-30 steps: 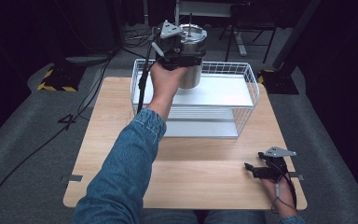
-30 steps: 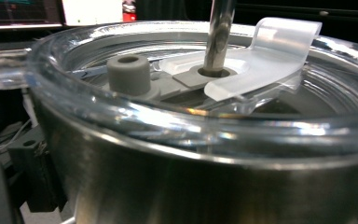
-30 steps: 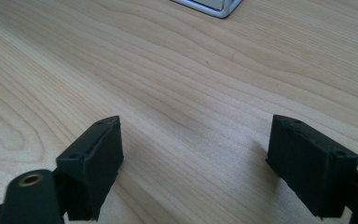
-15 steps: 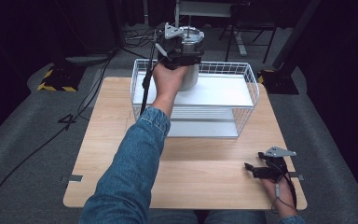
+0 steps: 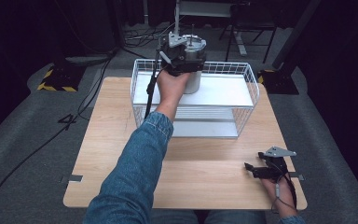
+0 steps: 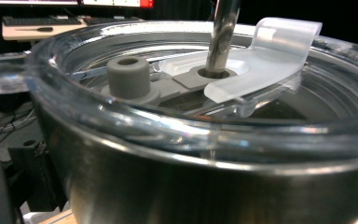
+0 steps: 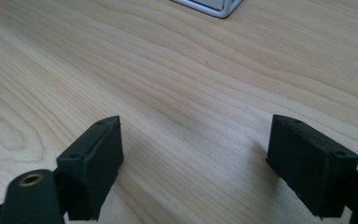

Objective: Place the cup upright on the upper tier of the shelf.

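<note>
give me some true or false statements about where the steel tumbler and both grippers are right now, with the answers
1. The left gripper is at the steel tumbler over the white wire basket. True.
2. The tumbler has no lid. False: a clear lid sits on it, with a metal straw through it.
3. The right gripper has its jaws spread over bare wood. True.
4. The right gripper is inside the basket. False: it rests near the wooden table's near right corner, apart from the basket.
5. The tumbler lies on its side. False: it is upright.
</note>
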`<state>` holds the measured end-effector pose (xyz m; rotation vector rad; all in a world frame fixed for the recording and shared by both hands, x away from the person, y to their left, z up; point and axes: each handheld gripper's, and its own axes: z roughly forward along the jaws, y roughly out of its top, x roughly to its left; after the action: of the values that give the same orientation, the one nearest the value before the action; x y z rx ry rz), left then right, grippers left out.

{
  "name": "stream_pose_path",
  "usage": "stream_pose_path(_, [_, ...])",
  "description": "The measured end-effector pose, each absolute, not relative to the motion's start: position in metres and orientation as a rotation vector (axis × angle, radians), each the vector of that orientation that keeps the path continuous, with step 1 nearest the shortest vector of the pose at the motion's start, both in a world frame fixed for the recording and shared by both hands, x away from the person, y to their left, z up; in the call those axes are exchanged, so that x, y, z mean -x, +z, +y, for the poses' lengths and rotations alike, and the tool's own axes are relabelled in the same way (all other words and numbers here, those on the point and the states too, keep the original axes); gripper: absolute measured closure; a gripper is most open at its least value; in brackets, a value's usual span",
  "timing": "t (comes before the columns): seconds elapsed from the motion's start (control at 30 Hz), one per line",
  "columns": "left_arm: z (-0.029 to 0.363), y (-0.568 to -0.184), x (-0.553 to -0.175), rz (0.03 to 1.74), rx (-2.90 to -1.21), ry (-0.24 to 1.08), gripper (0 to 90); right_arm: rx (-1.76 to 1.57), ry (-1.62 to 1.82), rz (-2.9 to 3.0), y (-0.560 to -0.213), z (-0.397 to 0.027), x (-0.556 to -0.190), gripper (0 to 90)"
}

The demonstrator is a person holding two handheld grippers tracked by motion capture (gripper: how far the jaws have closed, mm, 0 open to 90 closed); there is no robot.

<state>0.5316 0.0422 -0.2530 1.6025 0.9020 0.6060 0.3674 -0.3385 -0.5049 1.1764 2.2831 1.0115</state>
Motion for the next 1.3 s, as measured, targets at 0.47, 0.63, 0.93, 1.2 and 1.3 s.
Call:
stream_pose_path(0.47, [0.037,-0.254,-0.528,0.859,-1.637,0.626,3.4,-1.174,1.011,2.283,-0.505,-0.339,-0.367,18.6])
stream_pose_path(0.63, [0.038,-0.254,-0.529,0.857,-1.638,0.618,3.2,-1.174,1.011,2.283,-0.505,-0.339,-0.367,18.6])
stream_pose_path(0.93, [0.039,-0.257,-0.528,0.854,-1.627,0.622,0.0,-1.172,1.01,2.283,-0.505,-0.339,-0.367,18.6])
stream_pose_path(1.2, [0.048,-0.261,-0.52,0.837,-1.627,0.595,0.0,-1.167,1.011,2.284,-0.505,-0.338,-0.366,18.6])
stream_pose_path(1.3, [0.053,-0.261,-0.515,0.824,-1.629,0.605,0.0,-1.162,1.011,2.285,-0.505,-0.338,-0.366,18.5])
